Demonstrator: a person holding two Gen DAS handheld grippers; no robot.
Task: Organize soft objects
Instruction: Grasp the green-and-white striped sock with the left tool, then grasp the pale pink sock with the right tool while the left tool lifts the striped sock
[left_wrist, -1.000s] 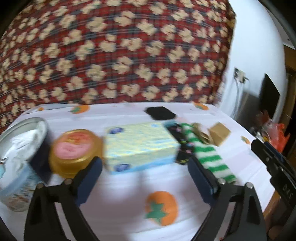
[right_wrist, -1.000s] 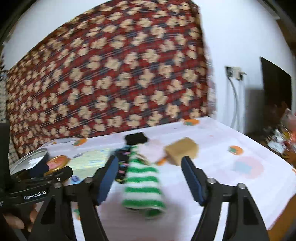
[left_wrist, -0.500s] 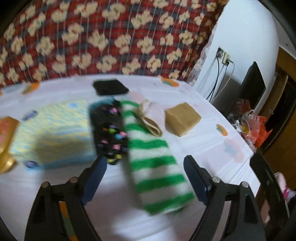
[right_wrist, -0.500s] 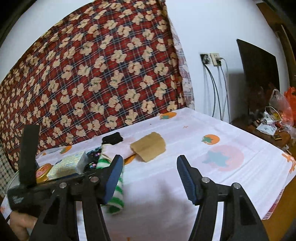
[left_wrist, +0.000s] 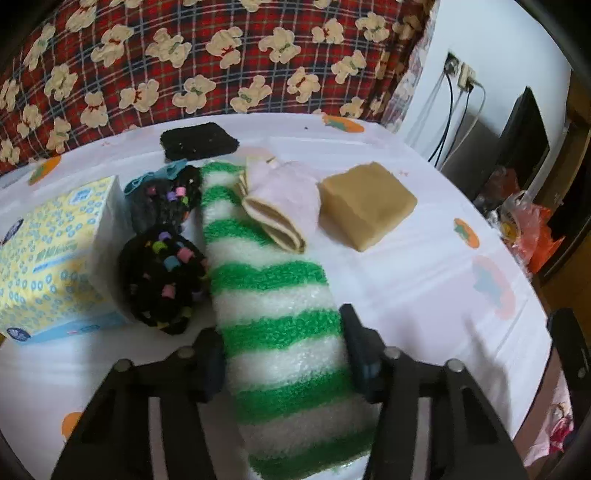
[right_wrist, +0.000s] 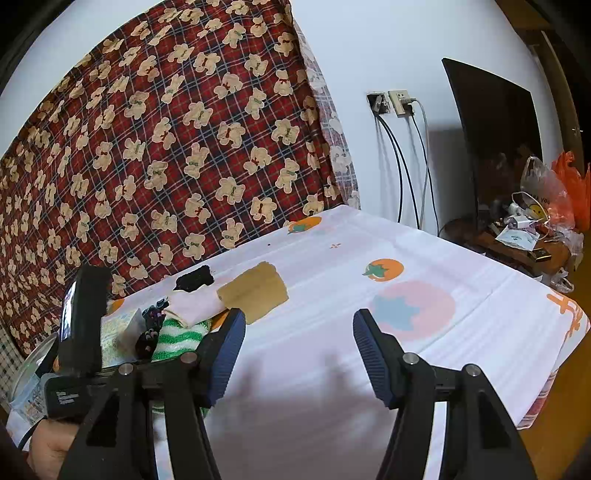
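Observation:
A fluffy green-and-white striped sock (left_wrist: 273, 314) lies lengthwise on the white tablecloth. My left gripper (left_wrist: 284, 354) straddles its near end, one finger touching each side, jaws still apart. Beside it lie a black sock with coloured dots (left_wrist: 162, 266), a folded pink cloth (left_wrist: 280, 199), a tan folded cloth (left_wrist: 365, 203) and a black cloth (left_wrist: 197, 140). My right gripper (right_wrist: 299, 354) is open and empty over bare tablecloth; the striped sock (right_wrist: 181, 338) and tan cloth (right_wrist: 255, 291) lie to its left.
A yellow-blue tissue box (left_wrist: 48, 258) stands left of the socks. A red plaid bear-print cover (left_wrist: 207, 59) rises behind the table. The table's right edge (right_wrist: 554, 354) drops toward a cluttered side table (right_wrist: 532, 236), wall cables and a dark screen (right_wrist: 495, 147).
My left gripper swung right from the tissue box and came down over the striped sock's near end, narrowing around it. My right gripper turned right, away from the socks.

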